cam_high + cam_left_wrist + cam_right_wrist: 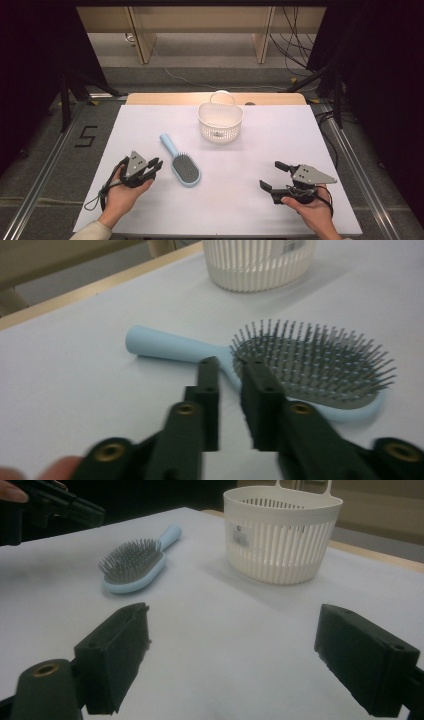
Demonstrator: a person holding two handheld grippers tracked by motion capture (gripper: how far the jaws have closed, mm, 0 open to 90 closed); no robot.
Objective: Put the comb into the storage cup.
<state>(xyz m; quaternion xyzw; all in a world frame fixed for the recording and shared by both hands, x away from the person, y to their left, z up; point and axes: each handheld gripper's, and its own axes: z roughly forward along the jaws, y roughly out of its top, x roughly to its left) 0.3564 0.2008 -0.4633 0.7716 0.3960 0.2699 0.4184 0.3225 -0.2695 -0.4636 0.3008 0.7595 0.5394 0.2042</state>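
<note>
A light blue hairbrush (182, 167) with grey bristles lies bristles up on the white table cover, its handle pointing to the far left. My left gripper (156, 164) rests just left of the brush head, jaws almost together with nothing between them. In the left gripper view its tips (229, 365) sit just short of where the hairbrush (310, 370) handle meets the head. My right gripper (270, 174) stands open at the front right, well away from the brush. A white slotted basket (220, 131) stands at the back centre. The right gripper view shows its own wide jaws (232, 612), the hairbrush (132, 565) and the basket (280, 535).
The white table cover (250, 155) ends in a bare wooden strip (165, 98) at the back. The basket (260, 265) has a loop handle on its far side. Metal rails and dark stands flank the table. The left gripper (75, 507) appears at the top left of the right gripper view.
</note>
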